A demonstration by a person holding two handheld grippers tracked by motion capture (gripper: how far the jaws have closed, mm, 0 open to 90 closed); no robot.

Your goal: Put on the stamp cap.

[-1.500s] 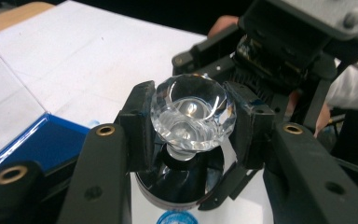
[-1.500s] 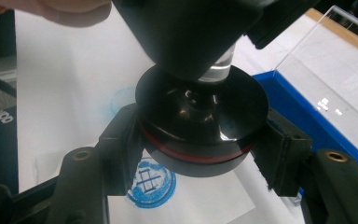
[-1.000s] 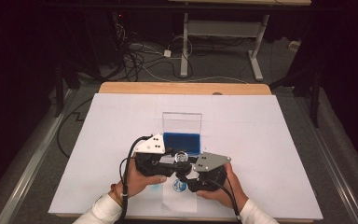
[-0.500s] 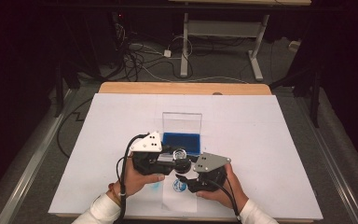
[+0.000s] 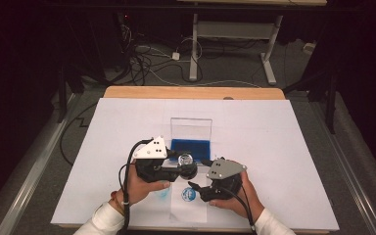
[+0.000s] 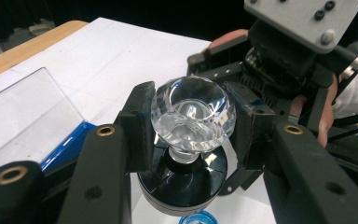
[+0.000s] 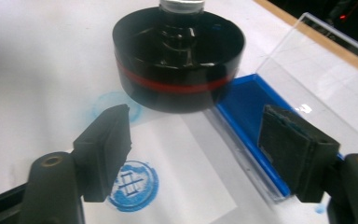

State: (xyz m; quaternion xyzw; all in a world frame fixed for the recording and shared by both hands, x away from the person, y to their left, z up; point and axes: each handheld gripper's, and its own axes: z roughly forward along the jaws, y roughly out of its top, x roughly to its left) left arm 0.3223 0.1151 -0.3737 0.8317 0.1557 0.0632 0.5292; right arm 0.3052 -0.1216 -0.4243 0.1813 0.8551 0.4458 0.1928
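1. The left gripper (image 5: 180, 167) was clamped on the crystal knob (image 6: 193, 113) of a round stamp (image 5: 187, 166), one black pad pressing each side of the faceted glass.
2. Taking the blue ink pad (image 5: 191, 146) as the landmark, the stamp hung just in front of its near edge, lifted off the paper; in the right gripper view its black base (image 7: 178, 43) with a red band hovered just beside the blue tray (image 7: 251, 121).
3. The right gripper (image 5: 199, 188) sat on the person's side of the ink pad, right of the stamp. Its jaws had just been opening and stood apart with nothing between them.
4. The ink pad's clear lid (image 5: 191, 128) stood upright along its far edge.
5. A crisp blue round imprint (image 7: 134, 185) lay on a white paper sheet (image 5: 188, 210), in front of the ink pad and below the right gripper's jaws.
6. A fainter blue ring (image 7: 115, 105) marked the table cover, near the ink pad's front, partly under the stamp's base.
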